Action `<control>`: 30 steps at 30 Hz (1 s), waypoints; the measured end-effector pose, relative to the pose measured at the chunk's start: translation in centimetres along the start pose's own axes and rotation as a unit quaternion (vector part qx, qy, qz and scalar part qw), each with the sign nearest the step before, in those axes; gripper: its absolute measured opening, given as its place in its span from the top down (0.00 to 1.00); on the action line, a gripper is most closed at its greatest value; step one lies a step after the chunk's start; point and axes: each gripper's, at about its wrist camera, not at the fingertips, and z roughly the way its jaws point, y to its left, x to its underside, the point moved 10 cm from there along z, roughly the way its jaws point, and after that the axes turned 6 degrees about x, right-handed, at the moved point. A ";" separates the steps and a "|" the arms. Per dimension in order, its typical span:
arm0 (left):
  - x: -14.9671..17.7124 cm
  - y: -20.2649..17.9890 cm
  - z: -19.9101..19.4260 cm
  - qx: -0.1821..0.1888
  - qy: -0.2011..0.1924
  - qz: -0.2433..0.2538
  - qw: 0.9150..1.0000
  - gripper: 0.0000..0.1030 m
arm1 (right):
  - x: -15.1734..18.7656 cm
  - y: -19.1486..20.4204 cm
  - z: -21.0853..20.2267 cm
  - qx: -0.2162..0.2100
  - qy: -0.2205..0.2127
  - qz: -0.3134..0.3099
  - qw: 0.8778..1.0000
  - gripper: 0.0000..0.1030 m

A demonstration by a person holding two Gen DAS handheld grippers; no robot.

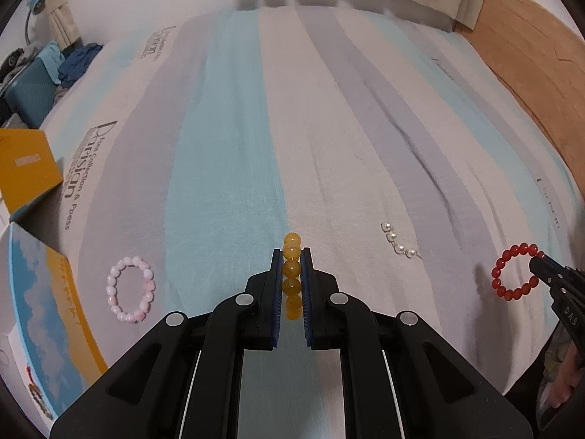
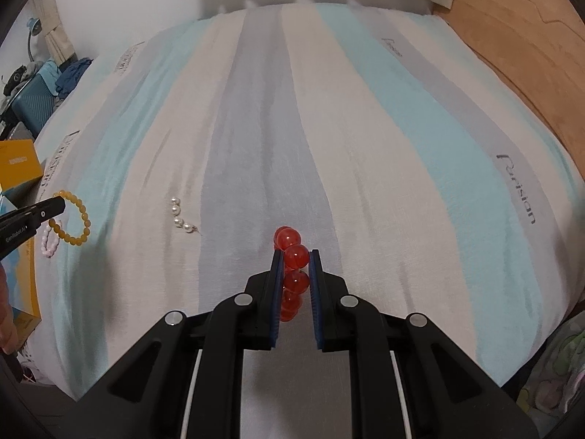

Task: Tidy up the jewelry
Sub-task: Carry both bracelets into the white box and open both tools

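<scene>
Yellow bead bracelet (image 1: 292,274) is clamped edge-on between the blue pads of the left gripper (image 1: 291,256), jaws closed onto the beads, top bead sticking out past the fingertips. From the right wrist view the same bracelet (image 2: 75,219) hangs as an open loop off that gripper's tip (image 2: 60,205), clear of the sheet.

Red bead bracelet (image 2: 292,274) is in the same state: pinched between the pads of the right gripper (image 2: 295,256), jaws closed on it, two beads poking forward beyond the tips. In the left wrist view it (image 1: 513,272) hangs as a ring from the right gripper's nose (image 1: 537,261), above the bedding.

Between the two grippers, a short string of white pearls (image 1: 400,245) lies loose on the sheet, untouched, curved slightly. Left of the yellow bracelet, a pink bead bracelet (image 1: 131,285) lies flat as an oval on the sheet, also untouched.

All of it sits over a bed with a striped sheet (image 1: 329,128) in pale blue, grey and off-white, with printed lettering along some stripes. At the left edge: an open box with a blue-and-yellow printed lid (image 1: 44,311) and a yellow box (image 1: 25,164) behind it. Wooden headboard (image 1: 530,55) runs along the right side. Teal suitcase (image 1: 25,98) with clothes piled on it beyond the far left corner.
</scene>
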 end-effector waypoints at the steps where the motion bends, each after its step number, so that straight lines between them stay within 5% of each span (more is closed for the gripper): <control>1: 0.1 0.0 -0.2 0.001 0.001 -0.002 1.000 0.92 | -0.1 0.1 -0.2 0.000 -0.001 0.000 1.000 0.88; 30: 2.7 6.8 -9.5 -0.002 -0.034 -0.054 0.998 0.92 | -2.3 10.4 -7.7 -0.030 -0.048 -0.045 0.997 0.88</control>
